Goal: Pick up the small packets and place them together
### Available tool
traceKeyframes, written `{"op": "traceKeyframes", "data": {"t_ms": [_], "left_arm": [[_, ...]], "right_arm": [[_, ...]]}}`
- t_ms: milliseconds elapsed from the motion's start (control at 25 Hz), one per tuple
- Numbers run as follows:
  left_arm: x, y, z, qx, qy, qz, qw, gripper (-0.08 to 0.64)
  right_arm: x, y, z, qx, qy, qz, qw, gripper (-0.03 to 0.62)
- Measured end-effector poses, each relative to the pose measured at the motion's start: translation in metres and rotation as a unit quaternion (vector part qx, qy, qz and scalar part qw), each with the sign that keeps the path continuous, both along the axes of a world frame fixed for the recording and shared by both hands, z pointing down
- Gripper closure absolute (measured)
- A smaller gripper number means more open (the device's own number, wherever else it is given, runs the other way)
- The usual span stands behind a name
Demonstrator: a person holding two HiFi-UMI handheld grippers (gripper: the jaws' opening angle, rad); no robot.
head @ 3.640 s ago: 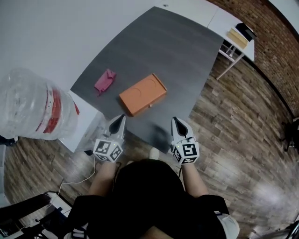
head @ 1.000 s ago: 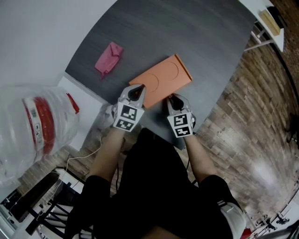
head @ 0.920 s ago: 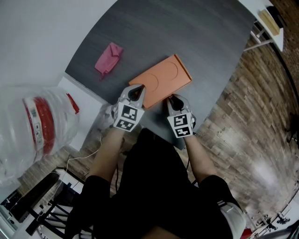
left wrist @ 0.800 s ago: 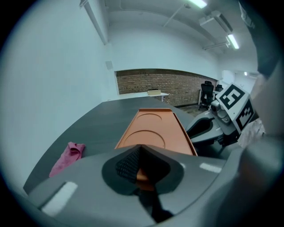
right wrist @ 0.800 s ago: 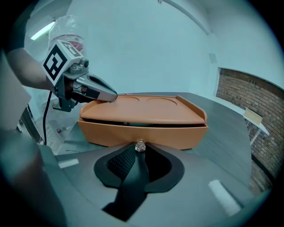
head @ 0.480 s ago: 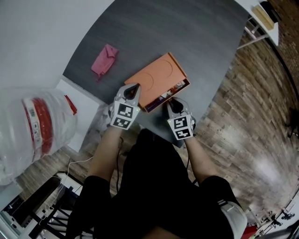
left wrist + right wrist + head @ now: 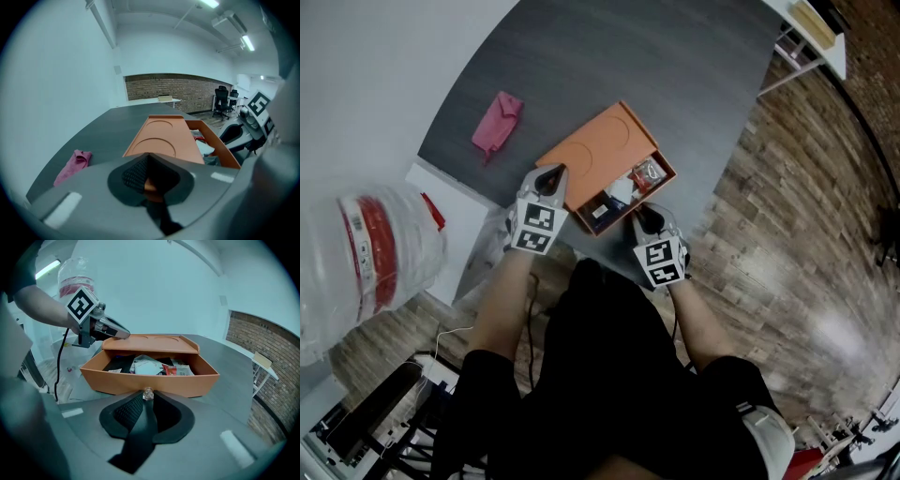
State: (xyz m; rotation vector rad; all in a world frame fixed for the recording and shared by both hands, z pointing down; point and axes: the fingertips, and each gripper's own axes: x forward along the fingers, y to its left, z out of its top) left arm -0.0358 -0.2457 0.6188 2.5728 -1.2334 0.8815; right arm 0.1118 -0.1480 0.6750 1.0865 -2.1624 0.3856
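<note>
The right gripper [image 7: 148, 398] is clamping its fingers on the small knob [image 7: 148, 393] of the drawer [image 7: 140, 383], which is standing open from the orange box [image 7: 595, 150] on the bench [image 7: 628, 56]. The small packets [image 7: 152, 365] are lying jumbled inside, partly hidden under the box top. The left gripper [image 7: 549, 178], fingers together, is resting on the box's near corner.

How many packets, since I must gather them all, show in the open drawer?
3: dark packet left, white packet middle, red packet right in the right gripper view; more may be hidden beneath.
</note>
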Motion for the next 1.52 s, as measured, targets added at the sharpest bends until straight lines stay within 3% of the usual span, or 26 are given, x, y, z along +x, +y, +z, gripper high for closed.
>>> {"op": "traceKeyframes", "data": {"t_ms": [440,1000,1200,1520], "left_arm": [[-0.004,-0.003,0.002,0.005,-0.016,-0.009,0.9998,0.562],[-0.006,-0.007,0.001,0.011,-0.007,-0.027,0.9996,0.562],[-0.004,-0.008,0.004,0.006,0.000,-0.033,0.9995,0.562],[-0.001,-0.012,0.006,0.003,0.017,-0.039,0.9991,0.562]], "right_arm": [[0.017,0.022,0.005,0.001,0.020,-0.002,1.000,0.523],[0.022,0.030,0.006,0.001,0.018,-0.009,1.000,0.520],[0.026,0.033,-0.001,-0.007,0.028,-0.031,0.999,0.445],[0.048,0.014,-0.045,0.002,0.044,-0.033,0.998,0.443]]}}
